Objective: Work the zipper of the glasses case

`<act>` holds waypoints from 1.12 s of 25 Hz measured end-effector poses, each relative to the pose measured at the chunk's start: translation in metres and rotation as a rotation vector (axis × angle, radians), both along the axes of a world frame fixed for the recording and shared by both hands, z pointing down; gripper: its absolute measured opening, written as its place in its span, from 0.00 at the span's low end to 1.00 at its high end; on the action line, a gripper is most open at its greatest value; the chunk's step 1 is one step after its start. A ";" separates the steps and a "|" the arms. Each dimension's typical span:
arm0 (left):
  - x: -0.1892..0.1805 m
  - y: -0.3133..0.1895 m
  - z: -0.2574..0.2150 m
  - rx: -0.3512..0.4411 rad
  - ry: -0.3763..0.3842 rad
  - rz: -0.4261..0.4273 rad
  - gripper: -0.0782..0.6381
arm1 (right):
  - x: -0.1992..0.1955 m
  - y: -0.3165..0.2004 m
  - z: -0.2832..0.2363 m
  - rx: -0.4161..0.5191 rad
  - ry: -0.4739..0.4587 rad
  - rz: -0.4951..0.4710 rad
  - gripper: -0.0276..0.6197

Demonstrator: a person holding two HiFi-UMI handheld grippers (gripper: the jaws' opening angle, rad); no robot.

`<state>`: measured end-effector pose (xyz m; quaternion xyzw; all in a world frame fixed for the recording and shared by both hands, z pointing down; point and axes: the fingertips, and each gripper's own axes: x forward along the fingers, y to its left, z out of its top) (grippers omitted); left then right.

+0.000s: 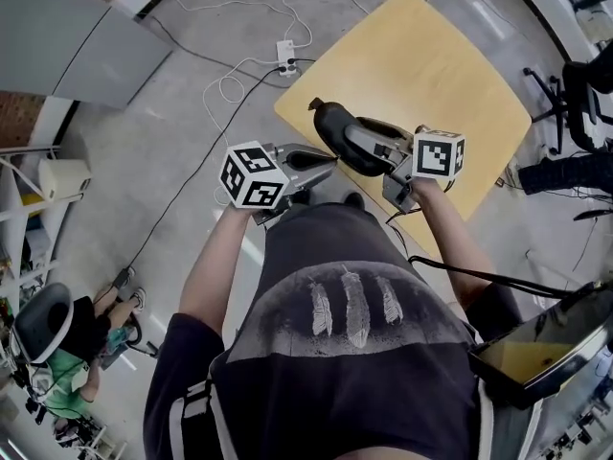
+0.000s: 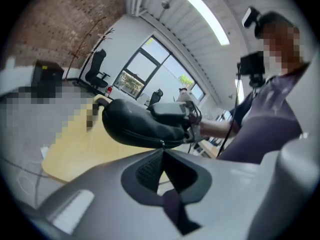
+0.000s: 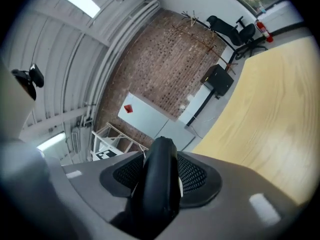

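Note:
A black zippered glasses case (image 1: 345, 137) hangs in the air over the near corner of the wooden table (image 1: 421, 56). My right gripper (image 1: 378, 149) is shut on one end of it; in the right gripper view the case (image 3: 160, 184) stands upright between both ribbed pads (image 3: 197, 176). My left gripper (image 1: 328, 166) reaches in from the left, its jaws shut. In the left gripper view its tips (image 2: 162, 151) meet at the small zipper pull (image 2: 161, 143) on the lower seam of the case (image 2: 135, 124). The zipper line looks closed along the side that shows.
A power strip (image 1: 285, 57) and white cables lie on the floor beyond the table. Office chairs (image 1: 579, 94) stand at the right. A dark screen (image 1: 546, 348) sits at the lower right, and a seated person (image 1: 67, 348) is at the lower left.

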<state>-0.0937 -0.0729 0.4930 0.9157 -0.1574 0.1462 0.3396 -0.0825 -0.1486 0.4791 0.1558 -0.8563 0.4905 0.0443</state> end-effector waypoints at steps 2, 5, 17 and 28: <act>0.001 -0.006 0.006 0.067 -0.055 -0.009 0.11 | 0.005 -0.001 0.008 0.003 0.028 -0.028 0.38; -0.007 -0.024 -0.006 0.138 -0.066 -0.069 0.11 | 0.015 -0.005 0.002 -0.075 -0.074 -0.034 0.37; 0.005 -0.027 -0.086 0.392 -0.117 0.057 0.10 | 0.009 0.010 -0.016 -0.242 -0.527 -0.105 0.62; 0.013 0.002 -0.123 0.195 0.150 0.178 0.10 | -0.010 0.028 -0.075 -0.284 -0.842 -0.463 0.69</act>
